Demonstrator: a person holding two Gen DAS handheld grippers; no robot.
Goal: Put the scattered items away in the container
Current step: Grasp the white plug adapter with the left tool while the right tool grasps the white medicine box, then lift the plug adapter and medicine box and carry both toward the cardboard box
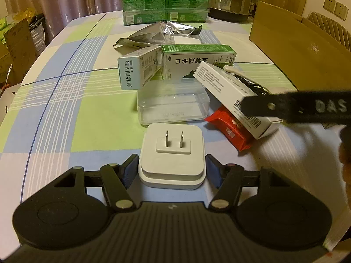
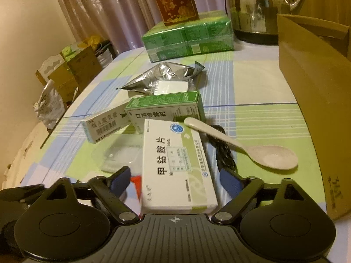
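Observation:
My left gripper point(image 1: 172, 166) is open, its fingers on either side of a white plug adapter point(image 1: 172, 155) lying prongs-up on the tablecloth. My right gripper point(image 2: 175, 182) is open around the near end of a white medicine box point(image 2: 175, 166), which tilts over a red packet point(image 1: 232, 130); small gaps show at both pads. The right gripper also shows in the left wrist view point(image 1: 296, 107) beside that box point(image 1: 230, 92). Behind lie a clear plastic case point(image 1: 173, 103), a green-white box point(image 1: 197, 60), a slim white box point(image 1: 138, 70), a beige spoon point(image 2: 245, 149) and a black cable point(image 2: 223, 153). The open cardboard box point(image 2: 313, 96) stands at right.
A crumpled foil bag point(image 1: 162, 32), a green multipack point(image 1: 164, 8) with a red box on top, and a steel kettle point(image 2: 256, 8) stand at the table's far end. Cartons and bags sit on the floor beyond the left edge point(image 2: 65, 79).

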